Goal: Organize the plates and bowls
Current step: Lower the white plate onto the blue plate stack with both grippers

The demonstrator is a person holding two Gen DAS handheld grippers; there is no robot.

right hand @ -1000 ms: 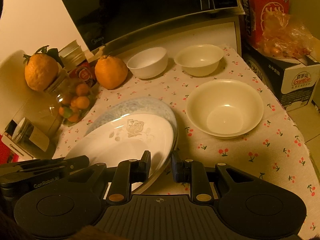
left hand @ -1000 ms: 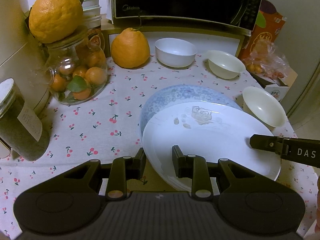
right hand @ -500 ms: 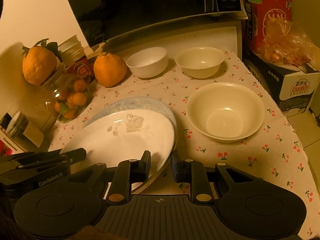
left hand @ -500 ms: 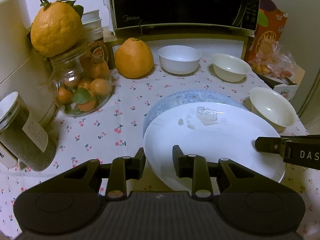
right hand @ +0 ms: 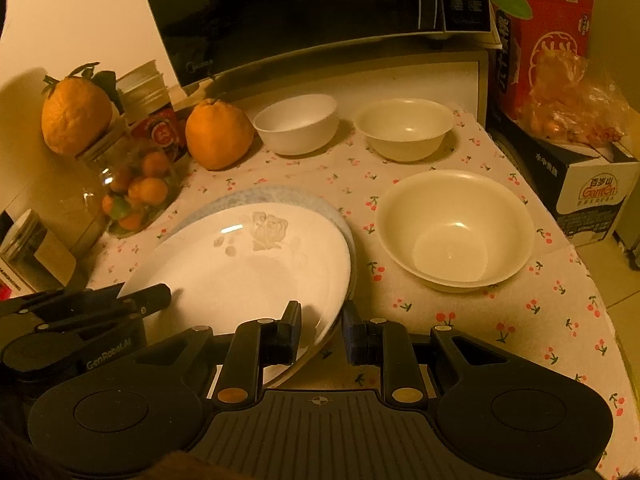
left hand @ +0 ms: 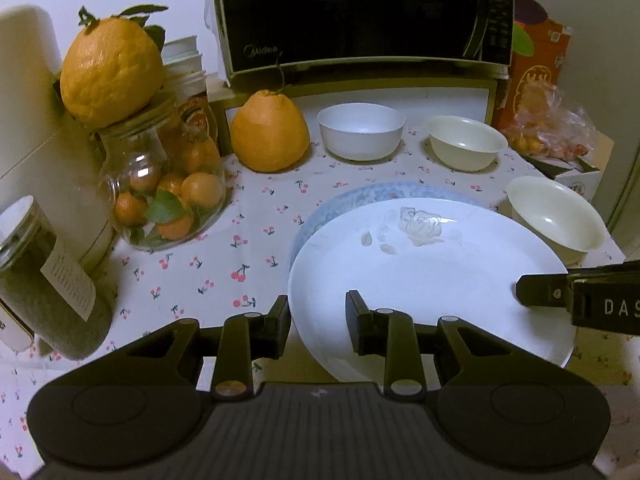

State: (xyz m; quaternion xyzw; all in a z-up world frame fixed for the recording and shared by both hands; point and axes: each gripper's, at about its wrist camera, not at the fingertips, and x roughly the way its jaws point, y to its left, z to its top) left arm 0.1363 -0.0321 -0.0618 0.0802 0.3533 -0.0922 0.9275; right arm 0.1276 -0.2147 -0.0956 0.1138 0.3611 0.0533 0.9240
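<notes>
Microwave (left hand: 360, 16) reads "Midea", box (right hand: 592, 196) "Ganten", right gripper (right hand: 320, 330) "GenRobot.AI"

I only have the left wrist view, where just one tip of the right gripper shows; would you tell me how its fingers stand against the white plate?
Observer: The right gripper straddles the near rim of the white plate. One finger is over the plate and the other is outside it, with tablecloth showing in the gap.
Operator: Thank you. Is the nearest cream bowl empty right down to its bottom?
Observer: Yes, the cream bowl holds nothing; its whole floor is in view and bare.
</notes>
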